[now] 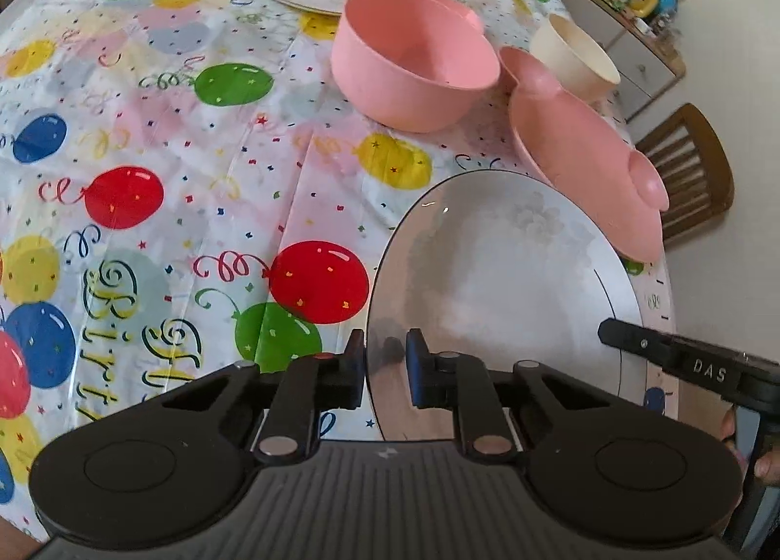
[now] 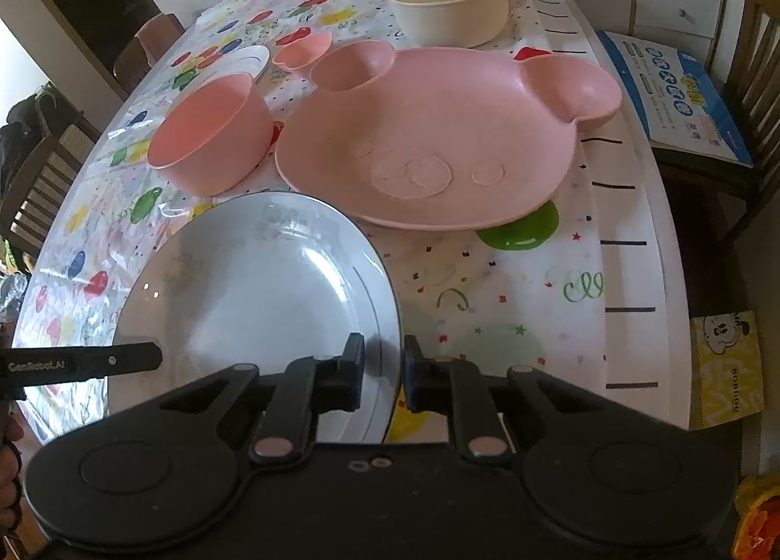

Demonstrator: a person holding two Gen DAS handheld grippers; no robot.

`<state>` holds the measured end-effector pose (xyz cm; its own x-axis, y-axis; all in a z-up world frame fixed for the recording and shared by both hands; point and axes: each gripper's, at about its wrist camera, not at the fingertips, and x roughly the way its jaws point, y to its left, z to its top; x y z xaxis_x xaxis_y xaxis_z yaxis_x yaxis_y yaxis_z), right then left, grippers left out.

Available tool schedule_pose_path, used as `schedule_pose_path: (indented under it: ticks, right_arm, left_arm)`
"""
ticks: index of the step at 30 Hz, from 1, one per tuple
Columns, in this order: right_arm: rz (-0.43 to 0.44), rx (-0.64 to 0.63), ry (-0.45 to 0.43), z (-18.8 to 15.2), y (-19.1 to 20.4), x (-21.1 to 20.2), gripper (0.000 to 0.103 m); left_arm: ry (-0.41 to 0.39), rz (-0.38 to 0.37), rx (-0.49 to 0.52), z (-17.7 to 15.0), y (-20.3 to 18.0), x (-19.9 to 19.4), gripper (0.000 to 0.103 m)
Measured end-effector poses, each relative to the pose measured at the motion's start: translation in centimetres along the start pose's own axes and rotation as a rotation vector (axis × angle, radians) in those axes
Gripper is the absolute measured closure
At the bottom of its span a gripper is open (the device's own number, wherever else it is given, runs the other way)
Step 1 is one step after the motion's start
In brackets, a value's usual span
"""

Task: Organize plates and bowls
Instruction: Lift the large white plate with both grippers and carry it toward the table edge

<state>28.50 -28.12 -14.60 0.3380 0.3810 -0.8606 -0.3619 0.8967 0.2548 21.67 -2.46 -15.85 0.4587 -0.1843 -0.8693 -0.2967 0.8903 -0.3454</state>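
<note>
A glossy white round plate with a thin dark rim line point(image 1: 507, 277) lies at the near edge of the table point(image 2: 629, 199), on a balloon-print party tablecloth point(image 1: 161, 130), and both grippers pinch it from opposite sides. The left gripper point(image 1: 385, 367) has its fingers narrowed onto the plate's left rim; the right gripper point(image 2: 384, 377) has its fingers narrowed onto the right rim — one finger on top, one outside. Just behind it sit a deep pink plastic bowl point(image 1: 414, 67) and a pink bear-face plate with ear cups point(image 2: 429, 140); further back stands a cream round bowl point(image 2: 451, 4).
</note>
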Motion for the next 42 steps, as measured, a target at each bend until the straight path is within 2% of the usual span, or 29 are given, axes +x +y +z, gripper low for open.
schedule_pose_path:
  ticks: [10,19,32,42]
  right_arm:
    - [-0.048,0.002,-0.009,-0.3,2.3,-0.2,0.092]
    - [-0.028,-0.028,-0.017,0.0,7.5,0.4,0.093]
    - [0.064,-0.131,-0.004,1.3,18.2,4.6,0.093]
    - [0.122,-0.200,0.016,1.7,25.3,8.1,0.093]
  left_arm:
    - [-0.009,-0.031,0.020,0.1,2.4,-1.6,0.087]
    - [-0.040,-0.034,-0.018,0.4,7.7,-4.5,0.087]
    - [-0.105,0.042,-0.121,1.4,18.3,-9.5,0.087]
    - [-0.130,0.113,-0.181,1.4,24.4,-11.9,0.087]
